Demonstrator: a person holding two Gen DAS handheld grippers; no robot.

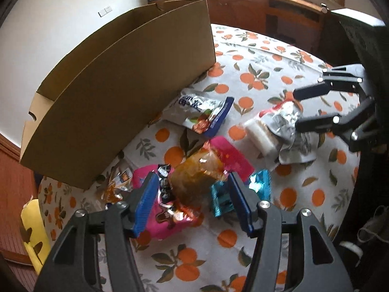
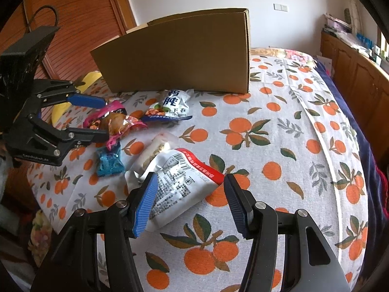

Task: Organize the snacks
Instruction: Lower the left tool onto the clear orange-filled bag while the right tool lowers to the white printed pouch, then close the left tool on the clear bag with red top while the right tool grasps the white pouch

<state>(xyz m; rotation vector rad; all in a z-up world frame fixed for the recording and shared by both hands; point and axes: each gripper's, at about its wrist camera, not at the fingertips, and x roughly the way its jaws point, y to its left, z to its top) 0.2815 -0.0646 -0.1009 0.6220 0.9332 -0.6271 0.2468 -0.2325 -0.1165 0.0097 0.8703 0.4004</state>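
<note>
Snack packets (image 2: 167,107) lie loose on the bed (image 2: 279,126) before a cardboard box (image 2: 175,56); none visibly packed. Left tongs (image 1: 192,189) straddle a brown packet (image 1: 197,177), right tongs (image 2: 189,194) a white pouch (image 2: 180,180); both spread.

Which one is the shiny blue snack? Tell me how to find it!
Start at the big cardboard box standing on the orange-patterned cloth. In front of it lies a cluster of snack packets; look at the edge nearest the left hand-held gripper. The small teal foil packet lies just below the pink wrapper, the only blue-green crinkly one.
</note>
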